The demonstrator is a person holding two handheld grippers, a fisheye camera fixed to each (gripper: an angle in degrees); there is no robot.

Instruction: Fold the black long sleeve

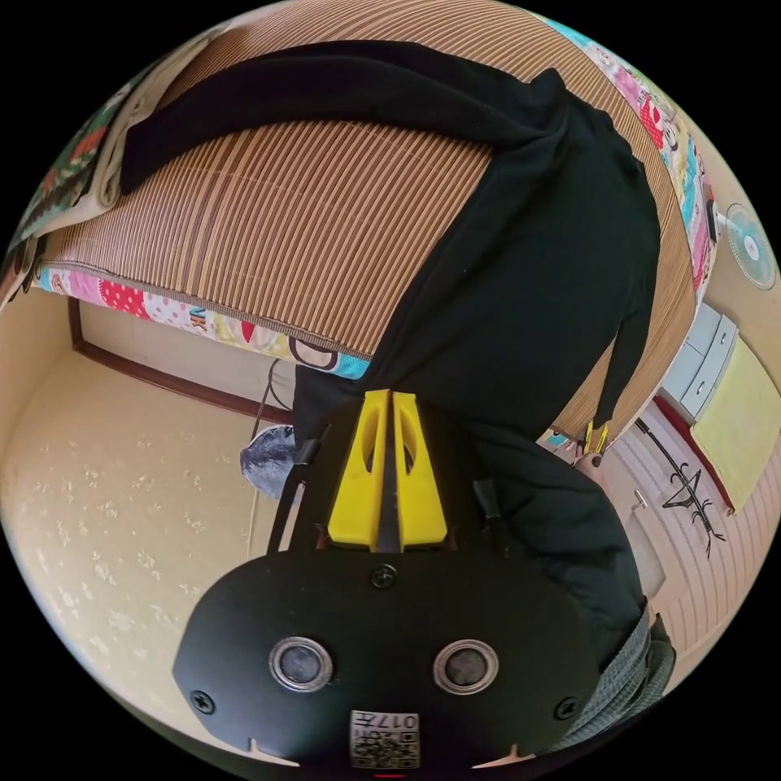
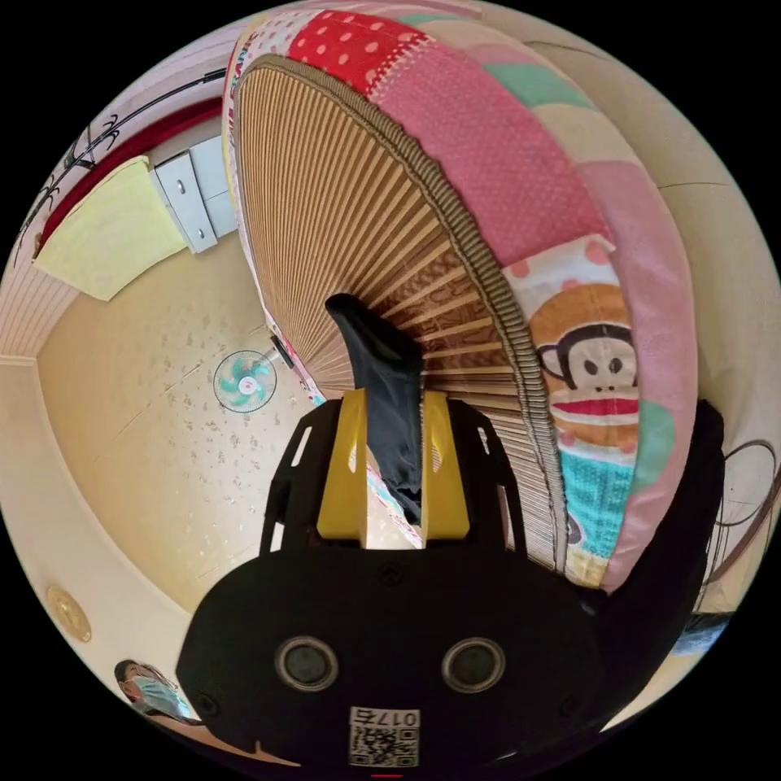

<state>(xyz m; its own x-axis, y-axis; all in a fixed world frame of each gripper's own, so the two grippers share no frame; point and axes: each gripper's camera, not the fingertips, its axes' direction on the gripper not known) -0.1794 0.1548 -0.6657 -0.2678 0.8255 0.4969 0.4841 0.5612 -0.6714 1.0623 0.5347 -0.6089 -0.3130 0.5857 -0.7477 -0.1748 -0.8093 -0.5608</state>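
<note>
On the striped bamboo mat (image 1: 309,236) covering the bed, the black long sleeve (image 1: 529,301) lies spread, one sleeve stretched far across the mat and its hem hanging over the bed's edge. My left claw (image 1: 388,407) has its yellow jaws pressed together on that hem. My right claw (image 2: 389,407) stands partly open, the cuff of the other sleeve (image 2: 390,390) lying between its jaws. A patchwork quilt (image 2: 521,154) borders the mat.
</note>
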